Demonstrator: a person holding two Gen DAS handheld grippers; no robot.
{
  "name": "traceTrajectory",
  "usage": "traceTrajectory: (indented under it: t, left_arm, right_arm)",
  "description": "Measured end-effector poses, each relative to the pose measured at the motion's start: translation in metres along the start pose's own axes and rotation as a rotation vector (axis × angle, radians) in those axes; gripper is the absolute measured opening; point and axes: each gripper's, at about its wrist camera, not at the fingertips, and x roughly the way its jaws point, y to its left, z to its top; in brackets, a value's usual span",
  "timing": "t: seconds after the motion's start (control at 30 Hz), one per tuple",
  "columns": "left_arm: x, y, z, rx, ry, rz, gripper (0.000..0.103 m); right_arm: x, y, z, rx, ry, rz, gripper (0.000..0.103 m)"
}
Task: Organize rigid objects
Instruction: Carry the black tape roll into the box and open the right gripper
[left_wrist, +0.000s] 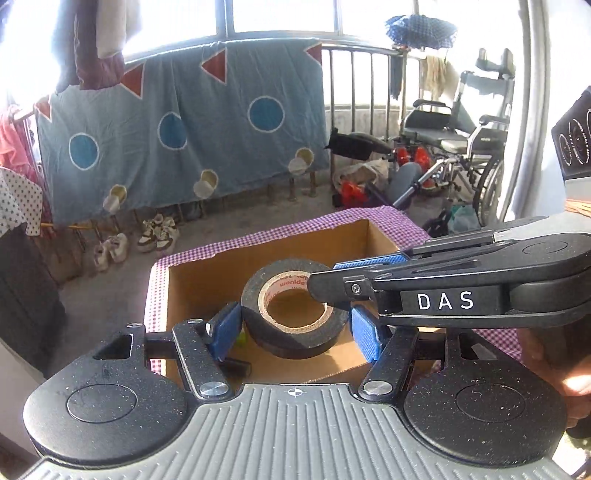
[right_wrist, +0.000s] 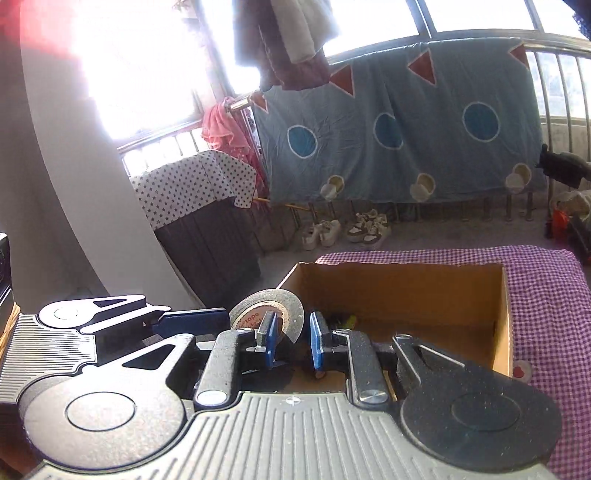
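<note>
Behind the cardboard box (left_wrist: 266, 258), a blue blanket (left_wrist: 177, 122) with circles and red triangles hangs on a metal railing, several sneakers (left_wrist: 147, 236) stand on the concrete floor below it, and a wheelchair (left_wrist: 458, 140) is parked to the right of the box. The box itself sits on a purple checked cloth (right_wrist: 546, 295).

Both tongs hold one roll of black tape (left_wrist: 295, 306) above the open box. The left gripper (left_wrist: 295, 328) has its blue pads pressed on the outer sides of the roll, so its jaws stand at medium width. The right gripper (right_wrist: 291, 339) is nearly closed and pinches the wall of the roll; one finger passes through the paper core.

The step in hand seems to be carrying the tape into the box. Next, I think, the roll must be lowered to the box floor, beside the small things already lying there, and both grips released without tipping it.
</note>
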Motion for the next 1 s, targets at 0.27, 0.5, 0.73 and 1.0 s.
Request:
traceTrajectory:
  t: [0.27,0.5,0.73,1.0]
  left_arm:
    - [0.09,0.053,0.0,-0.173,0.353,-0.098,0.064]
    - [0.128,0.072,-0.013,-0.193,0.558,-0.145,0.064]
    - [0.128,0.079,-0.014,-0.163,0.579,-0.13,0.067]
    - [0.11,0.076,0.0,-0.145,0.474,-0.11,0.069]
  right_arm:
    - [0.103,-0.059,0.016,0.212,0.362,0.079,0.021]
    - [0.155,-0.094,-0.007,0.358,0.581,0.121,0.021]
    - [0.192,-0.098,-0.023,0.423,0.708,0.177,0.02]
    - [0.195,-0.096,-0.017,0.434,0.663,0.188,0.02]
